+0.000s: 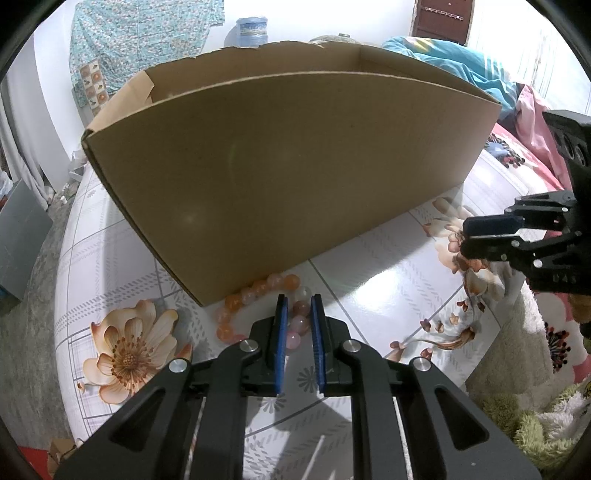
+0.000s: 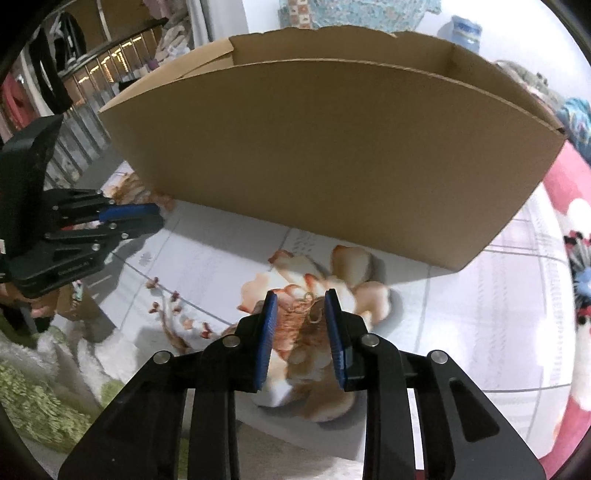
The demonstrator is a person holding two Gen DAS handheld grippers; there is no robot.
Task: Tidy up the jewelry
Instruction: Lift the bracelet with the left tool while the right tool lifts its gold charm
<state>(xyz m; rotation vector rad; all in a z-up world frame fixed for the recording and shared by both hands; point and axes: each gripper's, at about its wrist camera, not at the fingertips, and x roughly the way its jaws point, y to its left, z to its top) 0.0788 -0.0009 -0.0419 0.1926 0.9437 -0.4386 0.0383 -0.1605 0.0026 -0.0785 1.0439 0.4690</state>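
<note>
An orange and pink bead bracelet (image 1: 258,291) lies on the flowered table mat against the near corner of the open cardboard box (image 1: 288,177). My left gripper (image 1: 299,301) is open, its blue pads either side of the bracelet's pink beads, low over the mat. My right gripper (image 2: 301,295) is open over a thin gold chain with small rings (image 2: 308,306) lying on a printed flower. The box (image 2: 332,158) stands just beyond it. Each gripper shows in the other's view: the right (image 1: 480,232), the left (image 2: 147,218).
The white flowered mat (image 1: 388,280) covers a low table. A green and white shaggy rug (image 2: 44,391) lies below its edge. Bedding and clothes (image 1: 461,62) are piled behind the box, with a water bottle (image 1: 251,31) at the back wall.
</note>
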